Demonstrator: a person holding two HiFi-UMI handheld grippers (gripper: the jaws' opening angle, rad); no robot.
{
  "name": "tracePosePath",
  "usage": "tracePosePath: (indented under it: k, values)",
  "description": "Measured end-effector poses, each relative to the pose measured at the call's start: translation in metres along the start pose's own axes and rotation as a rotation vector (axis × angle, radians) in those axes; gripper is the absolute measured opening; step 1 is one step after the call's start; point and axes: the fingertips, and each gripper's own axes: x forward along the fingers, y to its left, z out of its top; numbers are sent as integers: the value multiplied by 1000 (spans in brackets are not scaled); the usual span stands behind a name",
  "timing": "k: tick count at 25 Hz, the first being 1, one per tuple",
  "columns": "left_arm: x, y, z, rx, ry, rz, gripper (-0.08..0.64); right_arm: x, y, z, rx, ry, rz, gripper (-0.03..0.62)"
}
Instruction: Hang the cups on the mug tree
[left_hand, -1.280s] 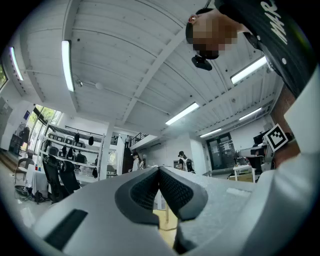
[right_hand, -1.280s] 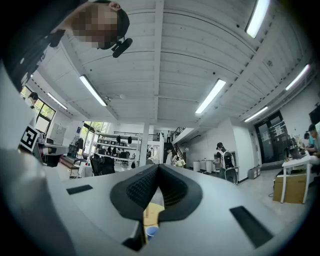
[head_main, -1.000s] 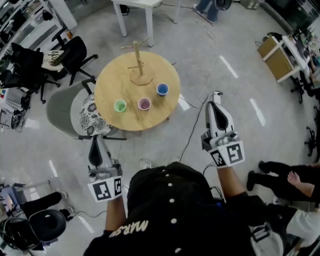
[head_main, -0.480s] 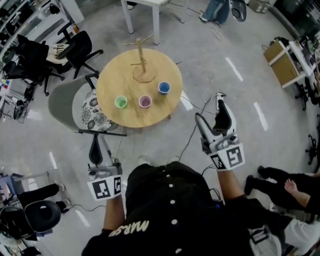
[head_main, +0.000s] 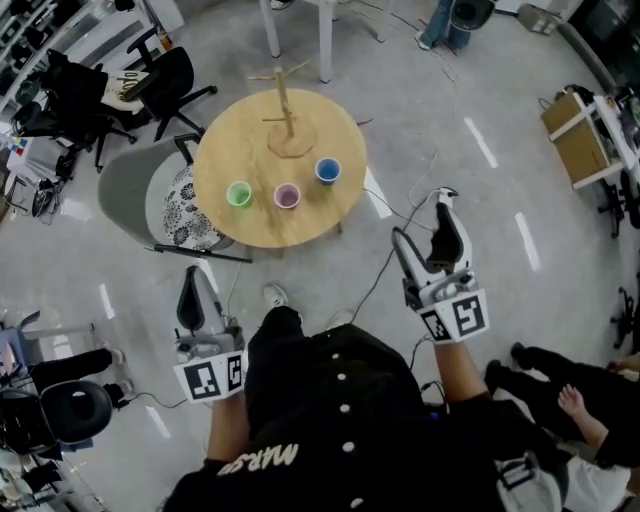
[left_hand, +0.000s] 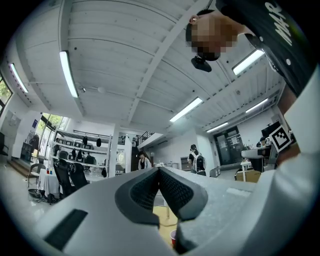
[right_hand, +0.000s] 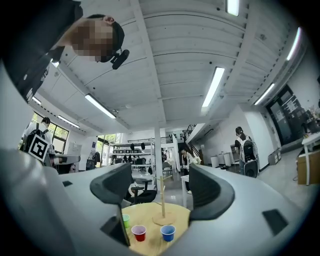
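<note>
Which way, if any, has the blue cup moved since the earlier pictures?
No. The blue cup still sits by the mug tree's base, on its near right, as before.

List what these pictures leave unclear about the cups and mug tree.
- Head view: green cup, middle cup, blue cup too small to show handles.
- Right gripper view: green cup partly hidden behind a jaw.
- Left gripper view: shut left hand-held gripper hides all but the middle cup's edge.

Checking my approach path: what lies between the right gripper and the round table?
Only floor, crossed by a thin dark cable; the head view shows it.
</note>
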Motion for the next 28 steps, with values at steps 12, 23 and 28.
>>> tracePosePath:
  k: [12,23,28]
  values:
    - [77,48,-4,-16,-27,-41,-5,78,0,2,-15,-6,-24,345]
    - [167,96,-16,-44,-35,-96,-5,167,-8,-8,-6,1,-66,342]
    - [198,122,-26,-49,-29,-130,-5,202,-4,-13,-10,1,-99,339]
